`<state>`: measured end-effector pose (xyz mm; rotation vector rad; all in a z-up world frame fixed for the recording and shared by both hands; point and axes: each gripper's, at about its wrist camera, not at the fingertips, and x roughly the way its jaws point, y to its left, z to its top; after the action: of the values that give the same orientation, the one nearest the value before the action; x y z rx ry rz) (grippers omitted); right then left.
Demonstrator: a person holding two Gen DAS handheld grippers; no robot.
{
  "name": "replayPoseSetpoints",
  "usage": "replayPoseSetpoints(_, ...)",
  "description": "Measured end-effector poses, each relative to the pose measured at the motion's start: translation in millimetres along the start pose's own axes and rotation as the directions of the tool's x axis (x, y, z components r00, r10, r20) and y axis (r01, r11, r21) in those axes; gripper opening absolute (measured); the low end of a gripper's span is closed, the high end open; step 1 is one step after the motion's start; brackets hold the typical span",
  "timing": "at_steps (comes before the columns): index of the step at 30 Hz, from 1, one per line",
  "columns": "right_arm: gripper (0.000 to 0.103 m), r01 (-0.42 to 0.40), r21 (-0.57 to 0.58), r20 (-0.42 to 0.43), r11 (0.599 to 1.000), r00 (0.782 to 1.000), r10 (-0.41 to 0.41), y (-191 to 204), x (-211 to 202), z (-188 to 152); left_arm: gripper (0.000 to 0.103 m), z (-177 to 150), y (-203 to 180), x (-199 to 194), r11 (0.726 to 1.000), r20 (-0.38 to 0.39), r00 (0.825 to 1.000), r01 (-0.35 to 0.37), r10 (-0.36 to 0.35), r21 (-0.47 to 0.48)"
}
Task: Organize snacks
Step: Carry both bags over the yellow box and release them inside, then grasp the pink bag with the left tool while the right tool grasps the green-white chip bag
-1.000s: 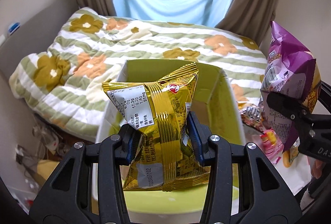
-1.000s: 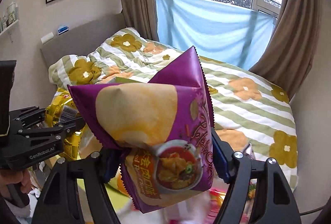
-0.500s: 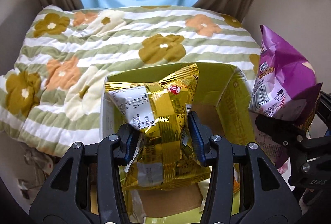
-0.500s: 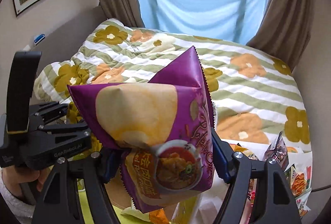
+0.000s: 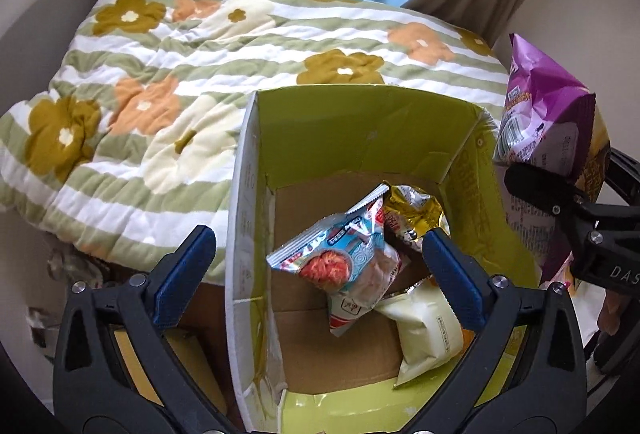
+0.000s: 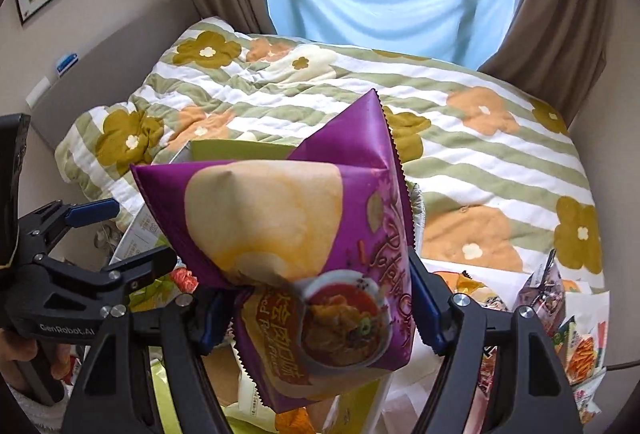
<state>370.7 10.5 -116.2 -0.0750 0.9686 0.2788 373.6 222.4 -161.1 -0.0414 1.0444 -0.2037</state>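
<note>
left wrist: jaws opening, gold packet (image 5: 412, 209) now in box (image 5: 356, 125).

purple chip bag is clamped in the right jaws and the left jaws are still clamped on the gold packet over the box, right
Not quite. The purple chip bag is clamped in the right gripper, but the left gripper grips nothing: its jaws are opening with nothing between the pads. The left wrist view shows the gold packet lying inside the green cardboard box among other snacks.

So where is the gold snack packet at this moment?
In the left wrist view, the gold packet lies inside the green cardboard box, toward its right wall, partly under the blue noodle packet.
</note>
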Motion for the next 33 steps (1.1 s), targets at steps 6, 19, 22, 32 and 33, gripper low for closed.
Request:
replayPoseSetpoints(6,0.072,-0.008,-0.052,0.005,0.999,1.0,0.009,16.7,12.8,14.9,0.102,-12.3,10.3,-10.4,0.999,0.008,1.0,-0.005,0.005,-0.04)
replayPoseSetpoints(19,0.103,-0.09,-0.044,0.101,0.995,0.99,0.094,30.6,-6.8,-11.7,0.102,-40.4,11.9,-32.8,0.998,0.015,1.0,-0.009,0.01,-0.063)
replayPoseSetpoints(22,0.103,-0.092,-0.032,0.092,0.995,0.991,0.095,32.8,-14.6,-18.7,0.102,-45.2,8.9,-41.9,0.998,0.027,1.0,-0.006,0.007,-0.055)
replayPoseSetpoints(32,0.103,-0.085,0.039,0.133,0.996,0.988,0.079,30.9,-56.2,-33.9,0.102,-49.9,-8.9,-76.9,1.0,0.08,0.997,0.01,-0.011,0.014)
replayPoseSetpoints(33,0.103,-0.078,0.049,0.139,0.996,0.988,0.07,29.6,-61.1,-36.1,0.102,-50.1,-11.8,-79.8,1.0,0.083,0.996,0.017,-0.019,0.023)
